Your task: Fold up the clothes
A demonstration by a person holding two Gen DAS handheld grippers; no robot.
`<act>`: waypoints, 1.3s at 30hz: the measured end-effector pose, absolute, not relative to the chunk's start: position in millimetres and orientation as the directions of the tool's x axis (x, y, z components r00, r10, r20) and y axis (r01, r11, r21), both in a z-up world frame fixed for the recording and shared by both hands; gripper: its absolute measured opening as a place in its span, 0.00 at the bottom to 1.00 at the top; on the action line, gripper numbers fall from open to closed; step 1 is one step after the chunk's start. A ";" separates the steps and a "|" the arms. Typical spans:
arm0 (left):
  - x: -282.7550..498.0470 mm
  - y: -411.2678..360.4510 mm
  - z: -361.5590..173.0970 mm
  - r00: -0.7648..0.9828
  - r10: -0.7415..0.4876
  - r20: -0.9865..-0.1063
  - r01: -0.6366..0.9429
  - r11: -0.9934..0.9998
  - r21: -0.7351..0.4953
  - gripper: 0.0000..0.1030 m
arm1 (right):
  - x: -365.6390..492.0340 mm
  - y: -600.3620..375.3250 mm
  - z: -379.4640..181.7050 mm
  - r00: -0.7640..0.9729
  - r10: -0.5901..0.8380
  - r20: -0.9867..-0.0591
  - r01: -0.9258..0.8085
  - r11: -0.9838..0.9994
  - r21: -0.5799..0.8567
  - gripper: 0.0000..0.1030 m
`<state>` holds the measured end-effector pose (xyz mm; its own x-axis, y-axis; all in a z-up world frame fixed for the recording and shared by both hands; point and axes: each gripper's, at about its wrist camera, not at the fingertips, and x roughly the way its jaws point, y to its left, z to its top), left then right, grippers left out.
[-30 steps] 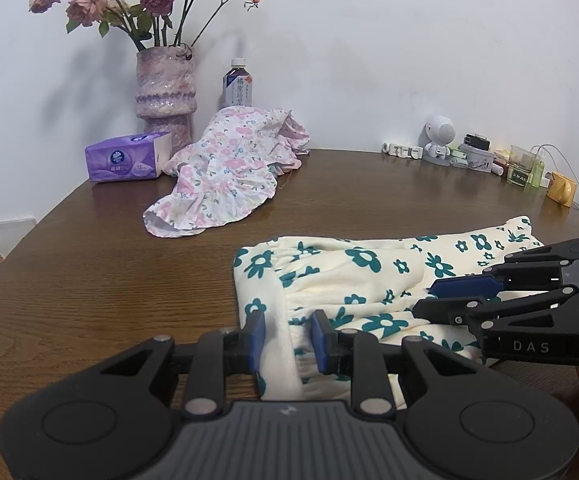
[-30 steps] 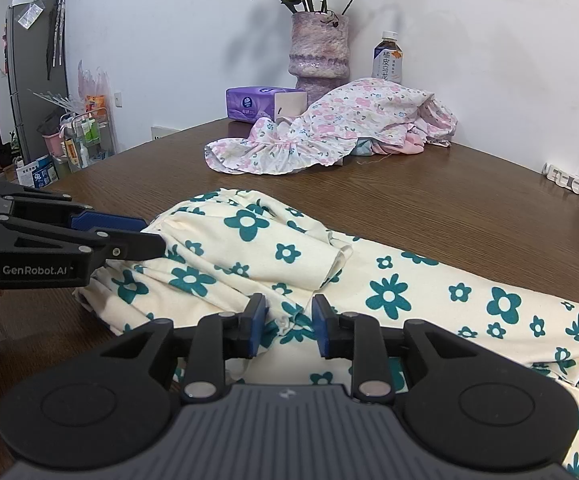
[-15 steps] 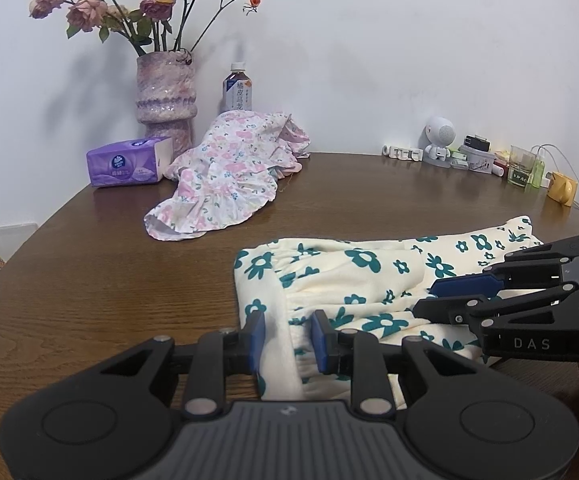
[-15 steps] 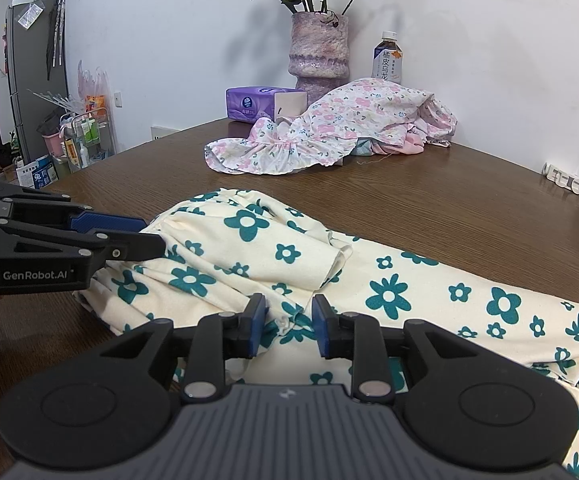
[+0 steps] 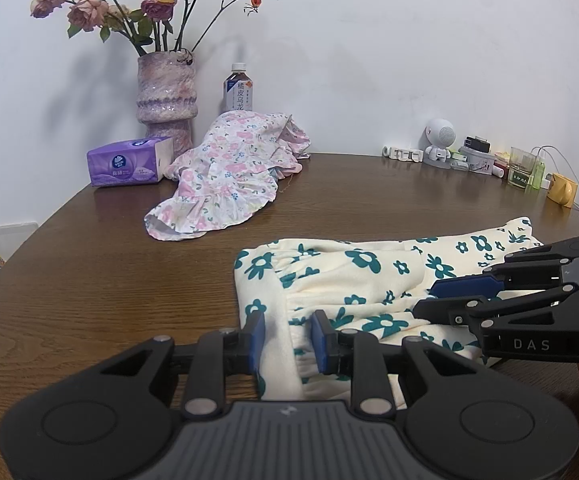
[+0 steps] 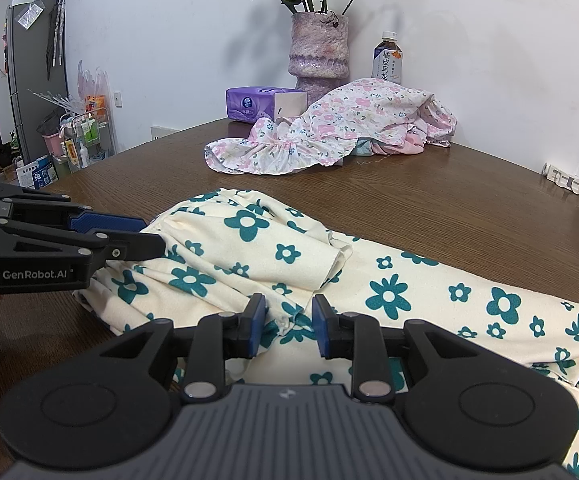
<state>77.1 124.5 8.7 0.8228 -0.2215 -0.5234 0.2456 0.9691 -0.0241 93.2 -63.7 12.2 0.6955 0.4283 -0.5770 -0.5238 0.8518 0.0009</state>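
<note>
Both grippers, left gripper (image 5: pixel 288 338) and right gripper (image 6: pixel 288 324), stand with fingers slightly apart, cloth between; contact unclear. The cream flowered garment (image 6: pixel 389 280) lies at the table's (image 5: pixel 101 280) near edge; bare wood separates it from the pink garment (image 5: pixel 225 184) beyond.

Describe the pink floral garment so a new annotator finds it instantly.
Start at the tall purple vase of dried roses by the wall. The pink floral garment lies heaped at its foot, beside the purple tissue box and in front of the tea bottle. Unlike the near cream garment with teal flowers, it has small pink blossoms and a ruffled hem.
</note>
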 end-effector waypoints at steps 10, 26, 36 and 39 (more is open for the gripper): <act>77.2 124.5 8.8 0.823 -0.219 -0.524 0.244 0.970 -0.021 0.23 | 93.1 -63.7 12.2 0.696 0.428 -0.577 -0.524 0.852 0.001 0.25; 76.9 124.8 8.5 0.823 -0.217 -0.525 0.242 0.970 -0.020 0.24 | 93.2 -64.0 12.1 0.696 0.428 -0.577 -0.524 0.852 0.000 0.25; 77.2 125.1 8.5 0.823 -0.218 -0.525 0.242 0.970 -0.022 0.24 | 93.5 -64.4 11.9 0.697 0.425 -0.577 -0.521 0.854 0.000 0.27; 77.1 125.0 8.5 0.823 -0.218 -0.525 0.242 0.970 -0.023 0.24 | 93.5 -64.4 11.9 0.697 0.426 -0.577 -0.521 0.854 0.000 0.27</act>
